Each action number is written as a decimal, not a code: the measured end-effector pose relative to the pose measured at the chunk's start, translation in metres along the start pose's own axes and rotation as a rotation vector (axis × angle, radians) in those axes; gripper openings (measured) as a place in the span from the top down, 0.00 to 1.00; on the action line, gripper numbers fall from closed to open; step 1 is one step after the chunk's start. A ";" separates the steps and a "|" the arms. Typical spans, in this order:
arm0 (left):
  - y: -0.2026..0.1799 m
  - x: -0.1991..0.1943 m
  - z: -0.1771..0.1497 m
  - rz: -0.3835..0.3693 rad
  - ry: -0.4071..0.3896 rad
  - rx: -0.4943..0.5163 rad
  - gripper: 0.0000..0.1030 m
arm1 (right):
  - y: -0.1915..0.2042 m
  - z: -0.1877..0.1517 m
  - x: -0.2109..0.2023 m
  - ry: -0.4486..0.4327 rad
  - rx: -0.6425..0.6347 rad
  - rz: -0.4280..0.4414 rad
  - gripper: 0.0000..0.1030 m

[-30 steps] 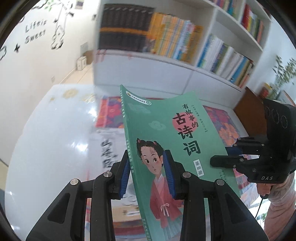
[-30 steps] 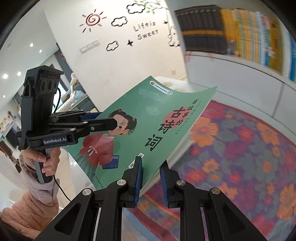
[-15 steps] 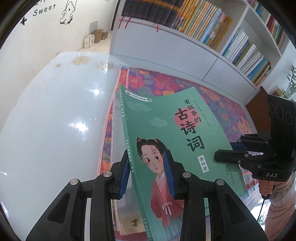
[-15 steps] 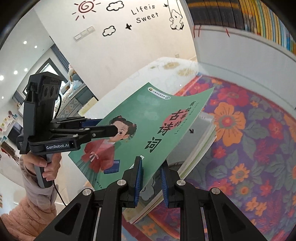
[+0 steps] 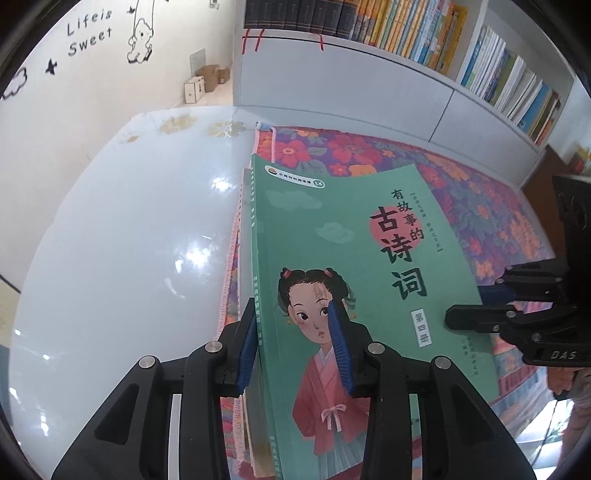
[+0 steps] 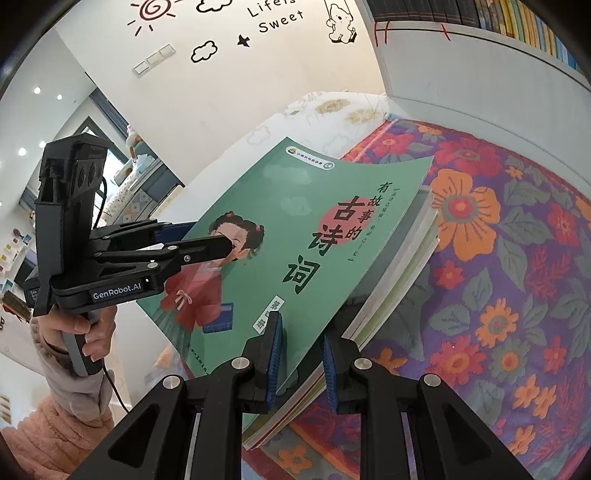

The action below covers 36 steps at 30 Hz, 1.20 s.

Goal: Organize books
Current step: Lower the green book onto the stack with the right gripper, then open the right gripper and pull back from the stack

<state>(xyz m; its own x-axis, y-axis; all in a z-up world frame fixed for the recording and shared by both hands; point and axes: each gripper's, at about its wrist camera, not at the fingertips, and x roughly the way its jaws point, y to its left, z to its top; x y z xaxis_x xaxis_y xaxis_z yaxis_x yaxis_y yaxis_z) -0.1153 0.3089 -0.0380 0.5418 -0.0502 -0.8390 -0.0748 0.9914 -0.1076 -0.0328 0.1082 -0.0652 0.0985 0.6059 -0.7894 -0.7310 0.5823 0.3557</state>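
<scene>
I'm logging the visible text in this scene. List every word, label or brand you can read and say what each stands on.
"Lifeis Sweet": wall decal.
"有故事的古诗词": title on the green book.
"第四册": white tag on the same cover.
"GenRobot.AI": side of the left gripper.
"DAS": body of the right gripper.
Cover logo line, spine print and shelf book spines: too small to read.

The green book (image 5: 354, 280) has come down onto the stack (image 6: 399, 266).

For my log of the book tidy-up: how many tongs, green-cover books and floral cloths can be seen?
Tongs: 2 (left tongs, right tongs)
Green book: 1
Floral cloth: 1
Total: 4
</scene>
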 end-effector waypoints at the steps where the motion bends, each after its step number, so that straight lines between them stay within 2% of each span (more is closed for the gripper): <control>1: -0.002 0.000 0.000 0.011 -0.001 0.007 0.66 | 0.000 -0.001 0.000 -0.001 0.004 -0.001 0.81; 5: -0.003 0.000 0.000 0.038 0.005 0.008 0.64 | 0.000 0.000 0.000 -0.001 0.011 -0.011 0.80; 10: -0.008 0.000 0.000 0.125 0.009 0.031 0.62 | 0.003 -0.001 0.001 -0.013 0.010 -0.031 0.78; 15: -0.008 0.002 0.002 0.151 0.003 0.026 0.61 | 0.009 -0.007 0.001 -0.047 -0.023 -0.064 0.77; 21: -0.001 0.000 -0.003 0.133 -0.029 -0.034 0.60 | 0.005 -0.015 0.000 -0.091 -0.007 -0.038 0.74; 26: 0.004 0.002 -0.004 0.110 -0.017 -0.067 0.57 | 0.005 -0.015 0.000 -0.094 0.003 -0.030 0.69; 27: 0.005 0.002 -0.004 0.111 -0.016 -0.069 0.53 | 0.006 -0.015 0.001 -0.093 0.000 -0.031 0.67; 28: 0.006 0.002 -0.004 0.122 -0.013 -0.077 0.41 | 0.008 -0.015 0.001 -0.094 -0.004 -0.035 0.66; 30: 0.011 0.001 -0.004 0.150 -0.020 -0.101 0.24 | 0.012 -0.014 0.002 -0.091 -0.015 -0.031 0.56; 31: 0.013 0.000 -0.004 0.155 -0.029 -0.109 0.24 | 0.014 -0.013 0.004 -0.085 -0.020 -0.028 0.53; 32: 0.015 -0.001 -0.005 0.156 -0.030 -0.116 0.24 | 0.016 -0.011 0.004 -0.080 -0.021 -0.026 0.45; 34: 0.020 -0.001 -0.005 0.163 -0.017 -0.134 0.23 | 0.020 -0.009 0.008 -0.054 -0.016 -0.059 0.21; 35: 0.022 -0.001 -0.005 0.169 -0.010 -0.143 0.22 | 0.020 -0.008 0.013 -0.026 -0.004 -0.095 0.05; 36: 0.023 -0.001 -0.006 0.171 -0.005 -0.149 0.21 | 0.018 -0.007 0.019 0.005 0.012 -0.120 0.04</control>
<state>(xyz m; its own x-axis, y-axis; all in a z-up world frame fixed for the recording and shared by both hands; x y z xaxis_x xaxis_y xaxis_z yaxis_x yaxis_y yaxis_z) -0.1227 0.3311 -0.0424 0.5150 0.1183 -0.8490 -0.2887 0.9565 -0.0418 -0.0490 0.1262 -0.0771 0.1812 0.5286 -0.8293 -0.7059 0.6570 0.2646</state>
